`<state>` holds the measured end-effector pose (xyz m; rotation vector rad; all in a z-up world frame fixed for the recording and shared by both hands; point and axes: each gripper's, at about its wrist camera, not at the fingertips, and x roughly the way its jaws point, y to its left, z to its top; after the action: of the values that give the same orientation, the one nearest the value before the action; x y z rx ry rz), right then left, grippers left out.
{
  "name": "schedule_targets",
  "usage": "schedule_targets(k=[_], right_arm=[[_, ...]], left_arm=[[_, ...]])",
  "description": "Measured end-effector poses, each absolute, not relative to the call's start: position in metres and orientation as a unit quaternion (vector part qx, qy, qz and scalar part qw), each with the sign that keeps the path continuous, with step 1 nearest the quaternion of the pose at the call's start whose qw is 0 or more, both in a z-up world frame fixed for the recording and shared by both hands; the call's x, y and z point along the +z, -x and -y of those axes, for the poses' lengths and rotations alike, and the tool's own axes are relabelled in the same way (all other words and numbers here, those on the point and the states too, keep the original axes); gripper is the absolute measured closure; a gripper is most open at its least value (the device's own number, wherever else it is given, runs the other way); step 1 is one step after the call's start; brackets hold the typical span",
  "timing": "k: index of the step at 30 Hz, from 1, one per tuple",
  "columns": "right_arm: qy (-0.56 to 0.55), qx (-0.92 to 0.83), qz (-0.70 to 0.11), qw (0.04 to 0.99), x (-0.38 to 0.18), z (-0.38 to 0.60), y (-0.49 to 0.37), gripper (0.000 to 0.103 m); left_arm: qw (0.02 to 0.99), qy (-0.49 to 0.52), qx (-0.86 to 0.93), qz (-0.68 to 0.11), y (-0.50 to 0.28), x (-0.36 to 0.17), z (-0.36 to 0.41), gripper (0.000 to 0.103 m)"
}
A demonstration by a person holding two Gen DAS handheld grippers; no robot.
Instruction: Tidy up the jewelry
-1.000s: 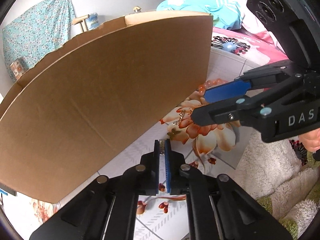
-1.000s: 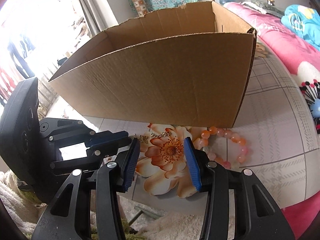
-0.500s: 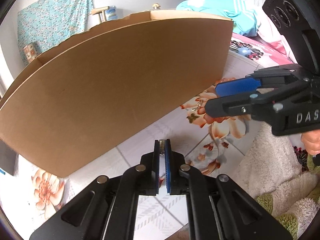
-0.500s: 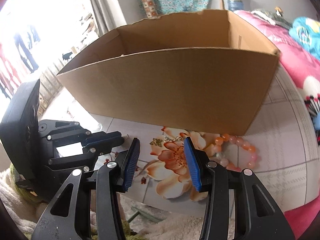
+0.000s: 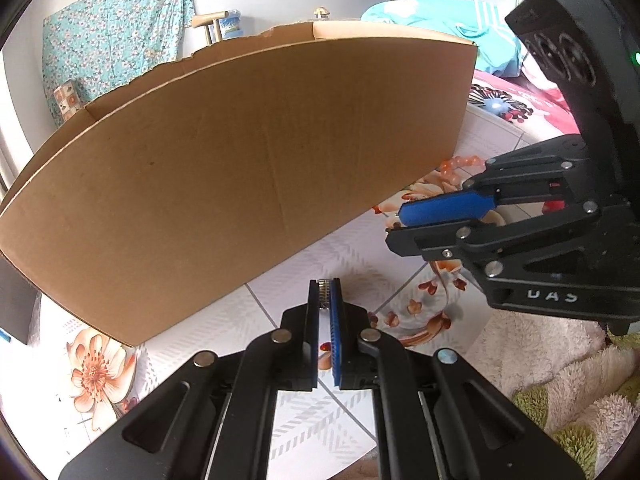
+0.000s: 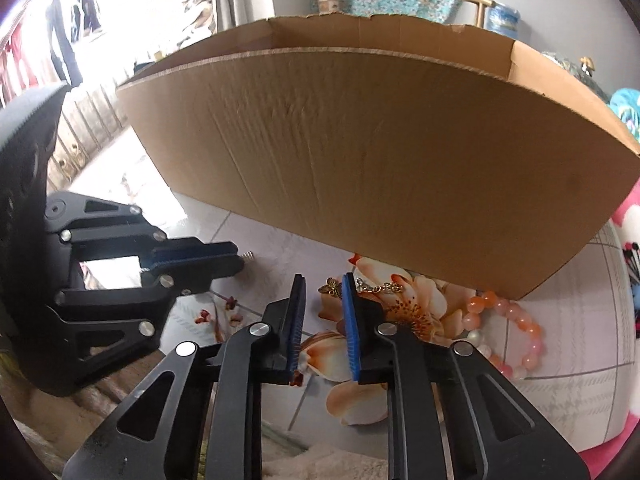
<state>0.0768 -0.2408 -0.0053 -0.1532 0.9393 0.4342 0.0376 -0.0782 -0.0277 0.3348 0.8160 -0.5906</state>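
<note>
My left gripper is shut on a small silver ribbed metal piece, held above the floral cloth in front of the cardboard box. It also shows in the right wrist view, the metal piece sticking out of its tip. My right gripper is open, low over the cloth, with a gold butterfly charm of a thin chain between its fingertips. An orange and pink bead bracelet lies to the right by the box corner.
The tall open box stands just behind both grippers. A fluffy white and green rug lies at the near right. Pink bedding is at the far right.
My left gripper has moved left along the box front with the metal piece. My right gripper has narrowed and moved down and left, around the butterfly charm.
</note>
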Motion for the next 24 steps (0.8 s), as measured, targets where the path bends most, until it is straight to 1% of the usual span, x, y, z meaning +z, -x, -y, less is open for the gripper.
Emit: schedule_targets(k=[9, 13, 24], right_arm=[[0.12, 0.21, -0.437, 0.866, -0.008, 0.224, -0.082, 0.087], [0.124, 0.216, -0.438, 0.864, -0.007, 0.224, -0.078, 0.092], [0.111, 0.217, -0.441, 0.864, -0.003, 0.229, -0.075, 0.093]], left_arm=[[0.863, -0.162, -0.282, -0.387, -0.037, -0.027, 0.081, 0.099], [0.863, -0.162, -0.281, -0.387, -0.037, -0.027, 0.081, 0.099], [0.865, -0.158, -0.28, -0.385, -0.037, -0.026, 0.078, 0.099]])
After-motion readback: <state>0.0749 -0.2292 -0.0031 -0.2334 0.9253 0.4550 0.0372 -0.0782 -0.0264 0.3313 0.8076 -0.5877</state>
